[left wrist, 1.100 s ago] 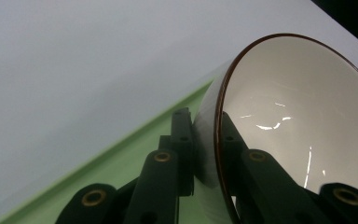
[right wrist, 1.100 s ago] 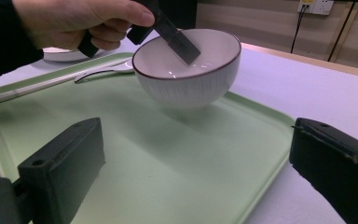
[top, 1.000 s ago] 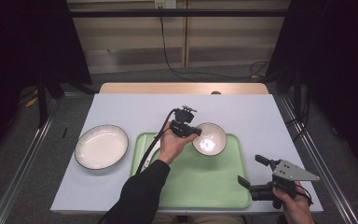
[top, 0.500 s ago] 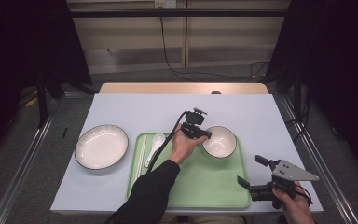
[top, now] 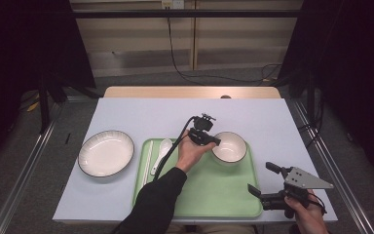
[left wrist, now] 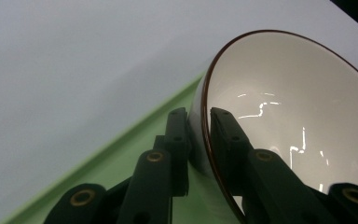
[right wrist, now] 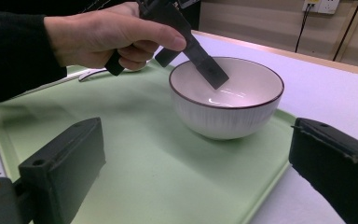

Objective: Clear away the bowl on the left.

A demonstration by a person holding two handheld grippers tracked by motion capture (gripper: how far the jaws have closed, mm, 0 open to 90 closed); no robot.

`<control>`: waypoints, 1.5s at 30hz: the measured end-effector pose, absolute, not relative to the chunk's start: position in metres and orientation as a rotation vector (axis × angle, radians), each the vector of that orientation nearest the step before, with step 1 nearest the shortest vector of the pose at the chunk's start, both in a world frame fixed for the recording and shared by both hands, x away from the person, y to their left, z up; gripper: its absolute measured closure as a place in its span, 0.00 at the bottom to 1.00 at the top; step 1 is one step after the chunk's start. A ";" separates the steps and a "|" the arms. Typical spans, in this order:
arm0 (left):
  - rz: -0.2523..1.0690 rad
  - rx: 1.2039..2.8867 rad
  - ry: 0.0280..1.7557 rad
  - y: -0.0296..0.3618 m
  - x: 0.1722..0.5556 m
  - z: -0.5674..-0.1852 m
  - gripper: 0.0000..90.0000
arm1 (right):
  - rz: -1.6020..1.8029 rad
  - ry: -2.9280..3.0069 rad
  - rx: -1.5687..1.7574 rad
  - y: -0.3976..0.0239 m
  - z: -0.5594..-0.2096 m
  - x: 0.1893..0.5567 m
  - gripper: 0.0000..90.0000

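A white bowl [top: 231, 146] with a dark rim stands upright in the far right corner of the green tray [top: 214, 195]. My left gripper [top: 216, 141] reaches it from the left. One jaw is inside the bowl [left wrist: 284, 98] and one outside, with the near wall between them. The jaws have just been opening and no longer look pressed on the wall. In the right gripper view the inner finger [right wrist: 207, 67] hangs inside the bowl [right wrist: 226, 100]. My right gripper [top: 261, 178] rests at the tray's near right corner, open and holding nothing.
A wide white plate [top: 105, 152] lies on the table to the left of the tray. A white spoon [top: 161, 148] and a pale stick [top: 148, 158] lie on the tray's left side. The table's front edge runs just behind my right hand.
The left gripper and the bowl have shifted a little to the right and settled on the tray. The right gripper has not moved.
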State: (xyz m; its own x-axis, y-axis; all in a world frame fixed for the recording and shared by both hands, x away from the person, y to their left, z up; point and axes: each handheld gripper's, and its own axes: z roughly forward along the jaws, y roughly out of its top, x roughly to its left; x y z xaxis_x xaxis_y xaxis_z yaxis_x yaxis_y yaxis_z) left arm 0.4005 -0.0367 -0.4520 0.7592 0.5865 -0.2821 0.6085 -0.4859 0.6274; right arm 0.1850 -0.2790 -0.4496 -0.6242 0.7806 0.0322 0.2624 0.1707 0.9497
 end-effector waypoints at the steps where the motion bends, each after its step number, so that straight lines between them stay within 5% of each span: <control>1: -0.037 2.217 0.892 -0.037 0.400 -0.452 0.82 | 1.461 1.983 0.983 -0.279 -0.450 0.185 0.04; 6: -0.024 2.190 0.839 -0.037 0.397 -0.451 0.78 | 1.460 1.983 0.982 -0.279 -0.450 0.185 0.04; 12: 0.014 2.149 0.808 -0.031 0.395 -0.450 0.57 | 1.464 1.985 0.981 -0.279 -0.450 0.185 0.04; 17: 0.075 2.137 0.829 -0.025 0.393 -0.447 0.25 | 1.462 1.982 0.985 -0.278 -0.449 0.185 0.04; 23: 0.107 2.115 0.839 -0.011 0.390 -0.438 0.04 | 1.463 1.985 0.986 -0.278 -0.449 0.185 0.04; 45: 0.297 2.006 0.883 0.064 0.363 -0.418 0.05 | 1.458 1.988 0.982 -0.278 -0.449 0.185 0.04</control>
State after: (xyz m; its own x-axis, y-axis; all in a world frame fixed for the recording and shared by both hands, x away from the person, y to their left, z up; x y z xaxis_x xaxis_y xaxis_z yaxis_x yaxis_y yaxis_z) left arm 0.3634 0.0644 -0.4178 0.7166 0.6861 -0.1256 0.4712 -0.3434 0.8124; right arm 0.1846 -0.2776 -0.4489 -0.6257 0.7794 0.0321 0.2648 0.1736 0.9485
